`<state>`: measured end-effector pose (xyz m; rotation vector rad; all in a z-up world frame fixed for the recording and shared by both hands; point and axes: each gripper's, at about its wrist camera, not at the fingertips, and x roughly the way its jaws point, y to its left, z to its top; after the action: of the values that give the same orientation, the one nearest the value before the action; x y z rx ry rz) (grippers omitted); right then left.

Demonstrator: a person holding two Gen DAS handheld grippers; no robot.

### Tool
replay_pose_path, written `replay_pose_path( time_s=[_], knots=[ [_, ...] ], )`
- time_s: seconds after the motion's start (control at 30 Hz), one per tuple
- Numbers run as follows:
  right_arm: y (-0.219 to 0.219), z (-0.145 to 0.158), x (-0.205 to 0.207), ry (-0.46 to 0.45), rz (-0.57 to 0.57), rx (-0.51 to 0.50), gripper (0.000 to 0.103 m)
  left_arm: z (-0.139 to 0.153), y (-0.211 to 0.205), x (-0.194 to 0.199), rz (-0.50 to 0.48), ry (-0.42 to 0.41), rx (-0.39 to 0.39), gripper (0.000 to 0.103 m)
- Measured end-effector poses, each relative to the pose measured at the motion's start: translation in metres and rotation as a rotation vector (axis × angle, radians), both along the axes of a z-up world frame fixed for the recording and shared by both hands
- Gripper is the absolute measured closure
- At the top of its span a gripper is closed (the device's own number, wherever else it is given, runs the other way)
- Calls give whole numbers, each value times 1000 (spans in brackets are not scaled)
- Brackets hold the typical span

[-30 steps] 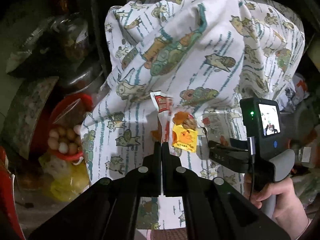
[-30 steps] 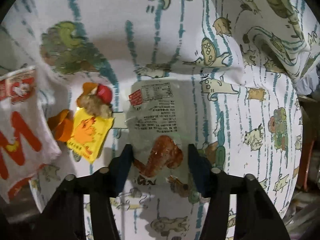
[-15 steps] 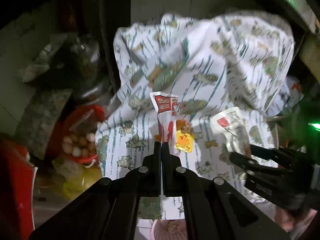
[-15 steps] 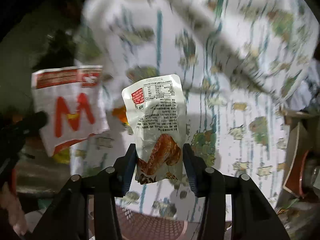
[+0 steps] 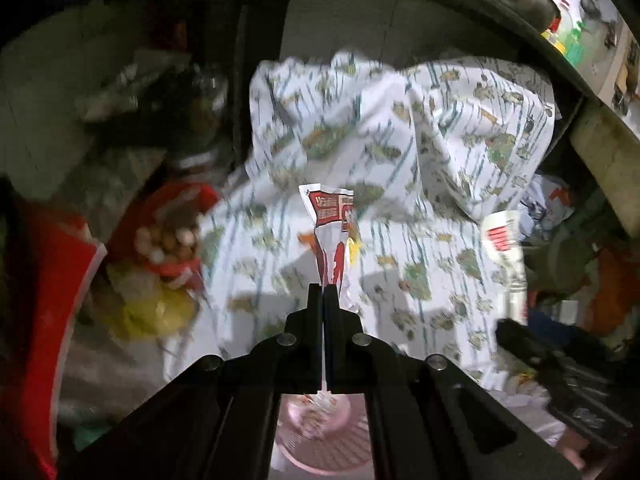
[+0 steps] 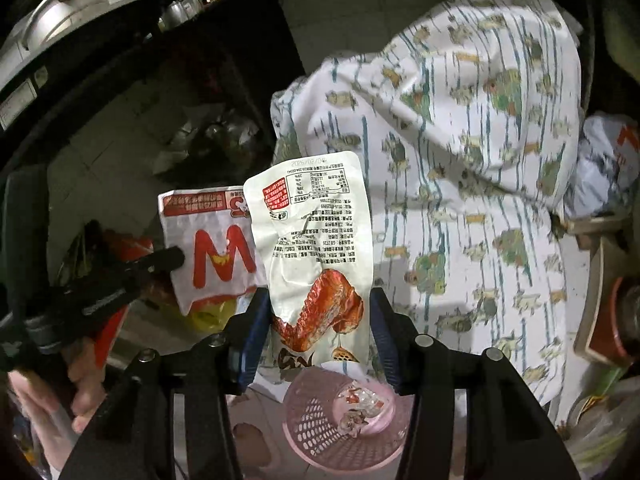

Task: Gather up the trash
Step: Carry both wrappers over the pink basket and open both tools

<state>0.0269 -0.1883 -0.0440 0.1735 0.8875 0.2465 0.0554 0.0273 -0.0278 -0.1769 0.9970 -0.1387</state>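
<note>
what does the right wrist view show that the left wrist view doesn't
Only the right wrist view shows the printed face of the chicken wing packet, the red M on the white wrapper, and a hand holding the left tongs.

Only the left wrist view shows the red bowl of small round things and the yellow bag below it.

Both show the patterned cloth, the pink basket below, and both packets held up: left tongs shut on the wrapper, right tongs clamped on the chicken wing packet.

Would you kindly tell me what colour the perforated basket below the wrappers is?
Pale pink; the basket shows best in the right wrist view.
</note>
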Motion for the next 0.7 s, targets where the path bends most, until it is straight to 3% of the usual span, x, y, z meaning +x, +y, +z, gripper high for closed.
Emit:
replay_pose_path(
  time_s=[0.3, 0.6, 0.7],
  knots=[
    [-9, -59, 18, 167, 1, 26, 51, -47, -9, -11, -36, 107, 44, 103],
    [-4, -111, 14, 350, 61, 40, 49, -89, -38, -36, -169, 230, 111, 103],
    [-3, -131, 12, 417, 62, 51, 49, -102, -43, -44, -160, 262, 126, 103]
  ],
)
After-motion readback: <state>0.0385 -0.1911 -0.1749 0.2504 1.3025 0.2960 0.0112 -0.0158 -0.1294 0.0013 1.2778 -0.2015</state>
